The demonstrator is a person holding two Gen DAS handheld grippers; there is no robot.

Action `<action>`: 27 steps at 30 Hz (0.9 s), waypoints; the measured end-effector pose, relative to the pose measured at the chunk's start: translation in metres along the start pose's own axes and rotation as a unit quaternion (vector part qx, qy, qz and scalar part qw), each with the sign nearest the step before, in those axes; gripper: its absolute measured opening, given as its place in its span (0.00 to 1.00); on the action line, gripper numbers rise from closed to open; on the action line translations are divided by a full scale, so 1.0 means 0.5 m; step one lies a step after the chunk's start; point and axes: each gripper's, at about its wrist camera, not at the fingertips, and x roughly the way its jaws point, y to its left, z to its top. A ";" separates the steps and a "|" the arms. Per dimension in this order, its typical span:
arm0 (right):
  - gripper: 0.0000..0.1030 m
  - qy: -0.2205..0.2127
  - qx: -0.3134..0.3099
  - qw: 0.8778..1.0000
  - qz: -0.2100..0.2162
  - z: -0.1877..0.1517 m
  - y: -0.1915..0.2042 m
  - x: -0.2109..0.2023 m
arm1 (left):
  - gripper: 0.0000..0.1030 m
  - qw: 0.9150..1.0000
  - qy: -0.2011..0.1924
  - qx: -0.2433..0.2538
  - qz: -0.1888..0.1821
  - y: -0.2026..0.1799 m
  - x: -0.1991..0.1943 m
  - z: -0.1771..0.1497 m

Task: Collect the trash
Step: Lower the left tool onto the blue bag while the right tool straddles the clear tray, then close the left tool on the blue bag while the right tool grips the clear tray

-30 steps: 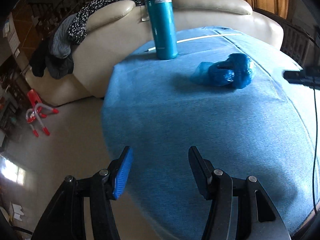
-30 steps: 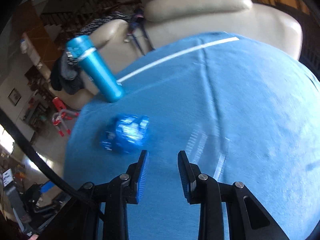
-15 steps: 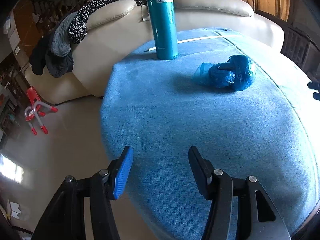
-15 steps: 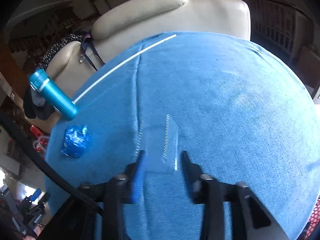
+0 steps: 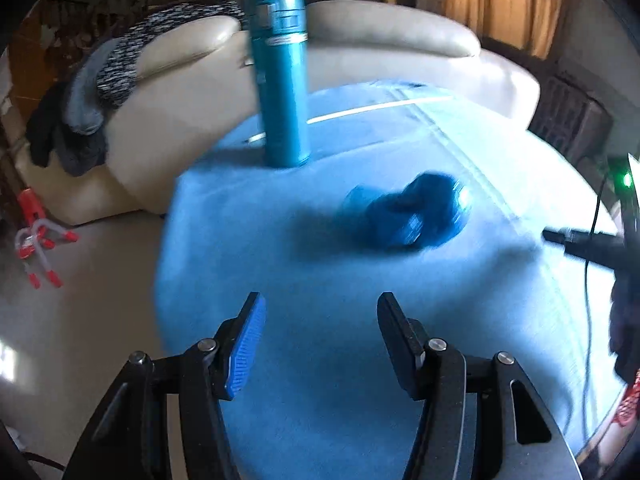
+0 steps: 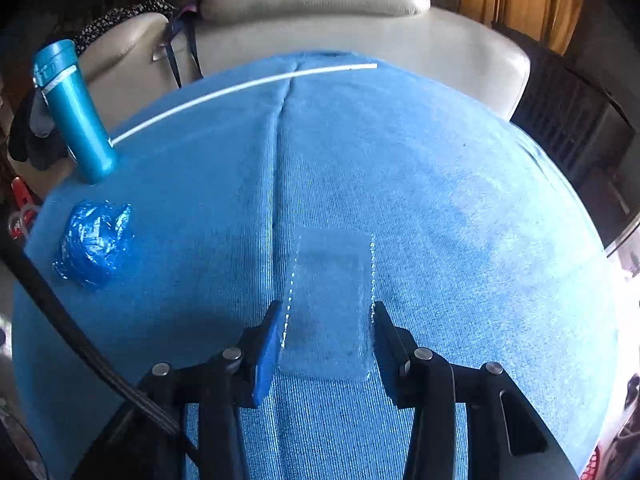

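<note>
Matt ribbed blue cloth carries a glossy crumpled plastic bag, a clear plastic wrapper and a satin metallic flask.

I've got the flask standing at the table's far left corner, crumpled bag just nearer along the left edge, clear wrapper mid-table, sofa behind.

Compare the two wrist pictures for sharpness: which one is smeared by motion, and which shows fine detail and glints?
Left wrist view: motion-smeared; the flask and crumpled blue bag have soft edges, though the gripper fingers stay crisp. Right wrist view: sharper; the cloth weave is readable and small glints line the edges of the clear wrapper. Both bend straight lines, fisheye style.
</note>
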 end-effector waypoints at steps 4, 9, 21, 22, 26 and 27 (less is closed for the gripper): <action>0.44 -0.007 0.006 1.000 0.017 -0.020 -0.021 -0.028 | 0.69 0.999 -0.002 0.007 -0.034 -0.026 0.038 0.060; 0.44 -0.016 0.029 0.998 0.054 -0.059 -0.057 -0.087 | 0.71 0.996 0.014 0.039 -0.084 -0.093 0.096 0.124; 0.44 -0.040 0.044 0.994 0.092 -0.142 -0.085 -0.180 | 0.72 0.991 0.062 0.063 -0.100 -0.157 0.206 0.160; 0.44 -0.040 0.046 0.994 0.095 -0.145 -0.085 -0.180 | 0.70 0.991 0.061 0.062 -0.101 -0.158 0.207 0.158; 0.44 -0.037 0.049 0.992 0.110 -0.155 -0.081 -0.179 | 0.54 0.992 0.053 0.068 -0.088 -0.164 0.196 0.150; 0.44 -0.036 0.046 0.992 0.114 -0.157 -0.080 -0.182 | 0.51 0.993 0.052 0.069 -0.083 -0.166 0.191 0.149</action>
